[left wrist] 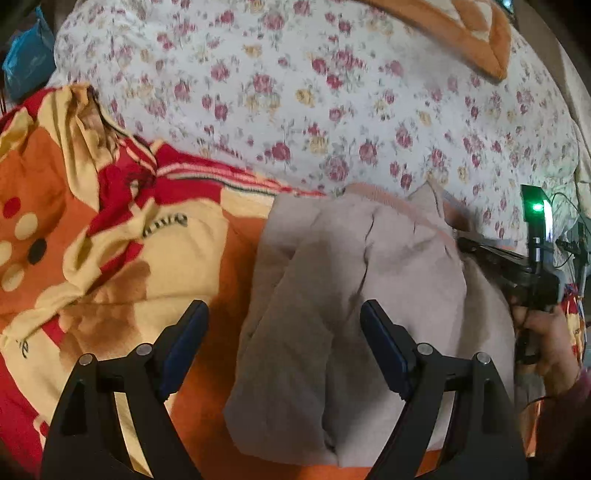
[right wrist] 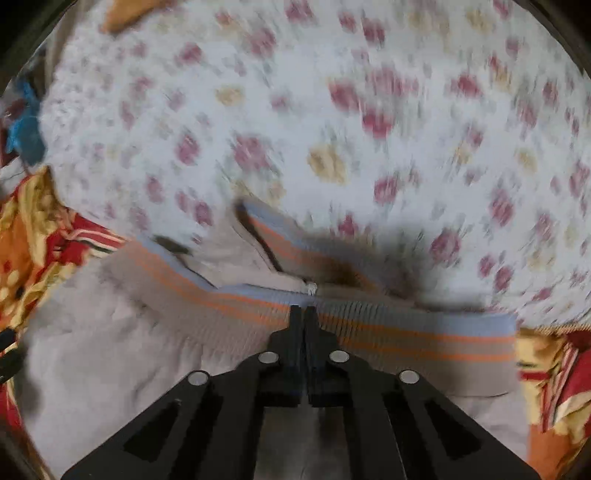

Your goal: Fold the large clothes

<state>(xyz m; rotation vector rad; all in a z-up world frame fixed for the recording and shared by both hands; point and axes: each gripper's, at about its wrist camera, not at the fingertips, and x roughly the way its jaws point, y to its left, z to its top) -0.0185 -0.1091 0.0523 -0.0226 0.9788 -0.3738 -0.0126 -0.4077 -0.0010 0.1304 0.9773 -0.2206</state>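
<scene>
Garment: a beige fleece garment [left wrist: 354,295] is lying bunched on the orange patterned blanket [left wrist: 110,229], its far edge touching the floral quilt [left wrist: 295,92].
Hem: the ribbed band [right wrist: 424,338], striped grey-blue and orange, is running across the garment's far edge in the right wrist view.
Right gripper [right wrist: 303,314]: its fingers are pressing together on the ribbed band near a small white zipper pull [right wrist: 311,287]; this view is blurring.
Left gripper [left wrist: 284,314]: its fingers are standing wide apart above the garment's near part, holding nothing.
Surroundings: an orange pillow [left wrist: 454,33] is resting on the quilt; a blue bag [left wrist: 27,62] is sitting at the far left.
</scene>
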